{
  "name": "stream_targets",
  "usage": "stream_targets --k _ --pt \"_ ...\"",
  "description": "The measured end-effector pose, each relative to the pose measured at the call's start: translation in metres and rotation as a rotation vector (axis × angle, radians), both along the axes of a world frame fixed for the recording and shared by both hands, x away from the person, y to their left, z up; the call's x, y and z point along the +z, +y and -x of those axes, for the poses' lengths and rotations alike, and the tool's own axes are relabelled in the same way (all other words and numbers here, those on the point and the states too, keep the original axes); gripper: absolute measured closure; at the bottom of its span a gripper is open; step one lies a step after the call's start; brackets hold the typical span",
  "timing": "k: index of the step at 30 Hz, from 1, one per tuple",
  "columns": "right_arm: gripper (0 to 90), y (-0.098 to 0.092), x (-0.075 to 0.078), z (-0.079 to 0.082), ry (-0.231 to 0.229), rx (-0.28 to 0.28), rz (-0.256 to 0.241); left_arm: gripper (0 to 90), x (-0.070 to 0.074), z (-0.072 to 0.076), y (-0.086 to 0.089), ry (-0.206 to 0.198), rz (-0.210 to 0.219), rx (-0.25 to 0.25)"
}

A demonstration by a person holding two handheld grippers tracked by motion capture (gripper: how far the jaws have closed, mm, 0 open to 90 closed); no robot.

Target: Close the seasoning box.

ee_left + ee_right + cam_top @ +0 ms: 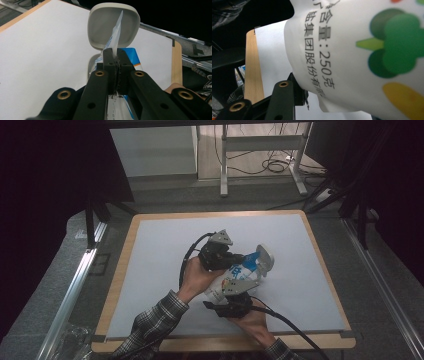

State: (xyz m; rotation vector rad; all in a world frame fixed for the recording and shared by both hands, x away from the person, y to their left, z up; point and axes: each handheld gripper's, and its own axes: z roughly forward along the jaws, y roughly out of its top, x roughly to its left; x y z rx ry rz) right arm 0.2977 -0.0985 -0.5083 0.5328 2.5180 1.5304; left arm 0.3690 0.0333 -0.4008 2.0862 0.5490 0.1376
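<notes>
Left gripper (116, 58) clamped on bag (239, 274) top edge, bowl (113, 26) at twelve o'clock; right gripper (231, 306) under bag, grip unclear; pouring step; next, probably tilt steadily.

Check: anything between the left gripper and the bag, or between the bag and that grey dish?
Nothing visible. The left gripper is already shut on the white bag's top edge, and the bag's tip points straight at the grey dish with no object between. The right gripper is at the bag's lower end.

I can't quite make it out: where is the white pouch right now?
In the high view, the white pouch sits mid-table, right of centre, between both grippers, its top tilted over a grey dish.
</notes>
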Motion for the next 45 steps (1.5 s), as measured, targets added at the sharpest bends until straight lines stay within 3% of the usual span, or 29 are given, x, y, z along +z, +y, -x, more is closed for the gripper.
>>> stream_targets --k 45 --pt "56.4 0.0015 0.009 0.0028 0.001 0.003 -0.026 88.2 0.0017 -0.0062 -0.0063 0.018 -0.001 0.018"
